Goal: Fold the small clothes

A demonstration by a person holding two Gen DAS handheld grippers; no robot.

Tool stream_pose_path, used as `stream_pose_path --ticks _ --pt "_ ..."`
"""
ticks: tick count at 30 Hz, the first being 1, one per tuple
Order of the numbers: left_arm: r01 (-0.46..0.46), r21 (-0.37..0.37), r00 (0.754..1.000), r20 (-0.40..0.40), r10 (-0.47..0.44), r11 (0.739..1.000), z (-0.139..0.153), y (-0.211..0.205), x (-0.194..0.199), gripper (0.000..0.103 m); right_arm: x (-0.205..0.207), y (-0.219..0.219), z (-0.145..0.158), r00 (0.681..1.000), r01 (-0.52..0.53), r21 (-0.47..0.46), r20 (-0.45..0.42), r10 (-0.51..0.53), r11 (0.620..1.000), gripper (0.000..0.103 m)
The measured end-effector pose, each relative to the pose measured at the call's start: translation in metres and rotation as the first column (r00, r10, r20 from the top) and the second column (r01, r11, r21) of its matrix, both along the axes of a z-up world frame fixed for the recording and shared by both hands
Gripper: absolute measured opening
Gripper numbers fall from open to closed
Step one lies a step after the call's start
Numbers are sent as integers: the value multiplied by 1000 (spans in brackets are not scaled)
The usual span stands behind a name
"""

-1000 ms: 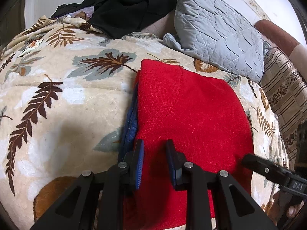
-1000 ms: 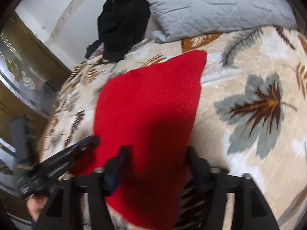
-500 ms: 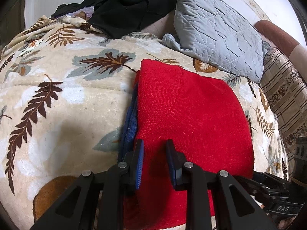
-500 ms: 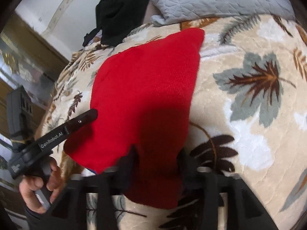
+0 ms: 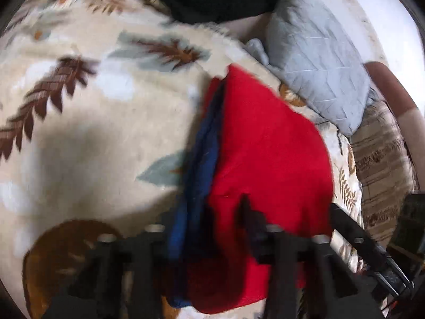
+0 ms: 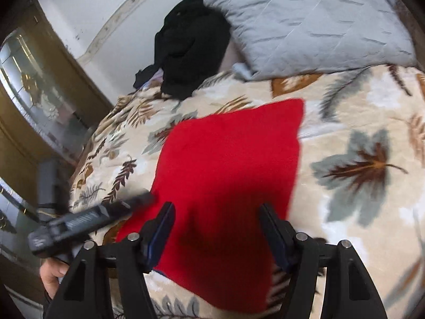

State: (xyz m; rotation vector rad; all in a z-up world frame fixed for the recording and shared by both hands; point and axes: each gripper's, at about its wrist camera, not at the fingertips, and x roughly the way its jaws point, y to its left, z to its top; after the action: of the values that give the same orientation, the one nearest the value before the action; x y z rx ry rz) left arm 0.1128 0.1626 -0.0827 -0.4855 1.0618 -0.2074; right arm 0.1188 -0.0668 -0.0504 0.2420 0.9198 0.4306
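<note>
**Red garment on the bed, gripped at its left near edge**

A bed is covered by a cream blanket (image 6: 372, 138) printed with brown and grey-green leaves. At the far side a grey quilted pillow (image 6: 318, 24) is propped, and a heap of black clothing (image 6: 191, 42) is piled just left of it. Beyond the bed, on the left of the right wrist view, a wooden door with a glass panel (image 6: 32, 85) is seen.

In the middle of the blanket a folded red garment (image 6: 228, 164) is spread, with a blue layer (image 5: 202, 159) showing along its left edge in the left wrist view. That view is blurred.

The left tongs (image 5: 204, 228) are seen closed narrowly on the near left edge of the red garment, the blue layer and red cloth being pinched and bunched between the fingers. In the right wrist view they appear as a dark bar at the garment's left near corner, with a bare hand (image 6: 53, 273) below.

The right tongs (image 6: 216, 228) are held wide apart over the near edge of the red garment, one finger (image 6: 162, 228) on either side of a strip of cloth; whether the cloth is touched cannot be told.
</note>
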Motion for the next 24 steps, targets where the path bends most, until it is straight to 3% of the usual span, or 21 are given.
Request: stream_pose_path --ticks 2,8,10,12,14,15,16,17,18,19,24 --pt "20 49 999 32 -21 999 11 -6 -3 24 -2 4 -5 1000 -10 -14 11 10 1000 71" --pt "6 -1 1000 -6 -6 1000 22 0 -1 28 -8 -5 -9 998 -47 12 41 46 999 72" --pt "4 18 1000 29 -5 1000 38 -5 3 38 -6 -12 -11 998 -45 55 40 43 997 73" --pt "14 22 997 72 -16 1000 48 -8 14 62 -6 -17 -13 998 -45 104 40 41 994 74" --pt "41 21 996 77 -42 999 45 -13 35 63 -6 -20 -14 998 -46 131 43 41 990 74" --pt "50 56 998 44 -52 997 33 -15 52 52 -6 -20 -14 998 -50 140 45 44 989 75" --pt "36 79 999 0 -36 996 22 -13 61 26 -6 -21 -14 998 -54 144 47 48 988 76" --pt "26 43 998 -63 -23 999 7 -9 69 16 -6 -21 -14 998 -58 149 47 51 987 76" --pt "7 -11 998 -64 -8 1000 1 -2 71 16 -6 -22 -15 997 -62 155 46 55 986 76" --pt "15 -7 998 -53 -15 1000 3 -2 70 16 -5 -23 -15 997 -74 170 44 67 983 76" --pt "51 77 999 11 -52 996 28 -12 52 18 -4 -27 -17 997 -77 198 38 71 977 76"
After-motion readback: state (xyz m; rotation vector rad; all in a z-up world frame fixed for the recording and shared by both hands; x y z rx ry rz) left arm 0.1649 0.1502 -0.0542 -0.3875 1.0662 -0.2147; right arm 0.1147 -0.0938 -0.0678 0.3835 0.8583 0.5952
